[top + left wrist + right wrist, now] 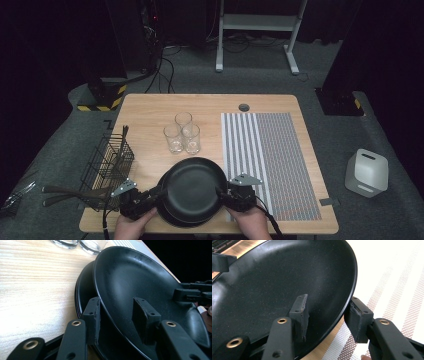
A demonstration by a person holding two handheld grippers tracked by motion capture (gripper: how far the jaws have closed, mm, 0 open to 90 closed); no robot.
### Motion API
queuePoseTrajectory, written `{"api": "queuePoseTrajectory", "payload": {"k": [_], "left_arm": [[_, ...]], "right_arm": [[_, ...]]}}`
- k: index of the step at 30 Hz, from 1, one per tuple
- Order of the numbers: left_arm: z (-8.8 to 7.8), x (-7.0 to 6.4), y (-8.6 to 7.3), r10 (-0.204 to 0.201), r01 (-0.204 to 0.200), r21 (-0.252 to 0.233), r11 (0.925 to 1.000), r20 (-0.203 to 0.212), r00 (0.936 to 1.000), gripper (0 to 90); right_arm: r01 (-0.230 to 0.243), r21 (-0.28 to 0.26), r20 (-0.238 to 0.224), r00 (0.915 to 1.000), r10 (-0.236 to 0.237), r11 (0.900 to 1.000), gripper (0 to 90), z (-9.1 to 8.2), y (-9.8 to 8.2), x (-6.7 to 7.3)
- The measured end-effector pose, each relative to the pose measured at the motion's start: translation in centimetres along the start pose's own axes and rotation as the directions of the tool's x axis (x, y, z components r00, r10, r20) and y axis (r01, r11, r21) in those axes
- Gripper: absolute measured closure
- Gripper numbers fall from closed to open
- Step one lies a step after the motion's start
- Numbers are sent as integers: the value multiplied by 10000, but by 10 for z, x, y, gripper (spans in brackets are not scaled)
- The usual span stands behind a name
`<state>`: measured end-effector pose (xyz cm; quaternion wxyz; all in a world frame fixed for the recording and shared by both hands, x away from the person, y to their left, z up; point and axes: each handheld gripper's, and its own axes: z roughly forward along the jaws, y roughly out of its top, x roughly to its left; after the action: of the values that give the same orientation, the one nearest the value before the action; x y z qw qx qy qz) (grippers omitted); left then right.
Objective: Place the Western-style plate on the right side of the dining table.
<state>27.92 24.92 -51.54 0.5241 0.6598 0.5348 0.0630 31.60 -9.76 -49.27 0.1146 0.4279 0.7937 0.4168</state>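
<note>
A black plate (192, 186) (130, 277) (287, 277) lies tilted and shifted on top of a stack of black plates (172, 220) (82, 292) at the table's near edge. My left gripper (159, 192) (118, 315) straddles its left rim. One pad sits outside against the rim and the other stands over the inner surface, with a wide gap showing. My right gripper (220, 193) (328, 312) straddles the right rim, with one pad on the inner face and the other against the outer edge. Each gripper view also shows the other gripper across the plate, the right one (192, 293) and the left one (219, 261).
Three clear glasses (182, 132) stand just beyond the plates. A black wire basket (107, 160) stands on the left, with dark utensils (65, 192) beside it. A striped mat (272, 160) covers the table's right part. On the floor to the right rests a white box (366, 172).
</note>
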Motion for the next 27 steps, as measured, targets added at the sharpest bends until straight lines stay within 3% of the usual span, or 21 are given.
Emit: {"api": "queuePoseTrajectory", "payload": {"k": [4,6,9,23,27], "left_arm": [[2,-2,0,142,-142,3,9999,-115,9998,585],[3,-3,-1,167,-168,-45,9998,-184,9997,584],[3,-2,0,117,-117,-28,9999,-155,9998,584],[8,-4,-1,25,-28,-149,9999,-243,9997,571],[16,-6,0,273,-264,358,9990,-225,9994,572]], "right_arm": [[-175,-67,-24,9998,175,9998,539,-2,-2,-1],[-573,20,-438,9974,574,9984,480,-4,-10,-1],[-828,8,-713,9940,827,9966,510,-8,-16,0],[-631,-138,-619,9961,621,9979,540,-13,-19,4],[-299,-345,-299,9991,289,9990,547,-16,-19,5]]}}
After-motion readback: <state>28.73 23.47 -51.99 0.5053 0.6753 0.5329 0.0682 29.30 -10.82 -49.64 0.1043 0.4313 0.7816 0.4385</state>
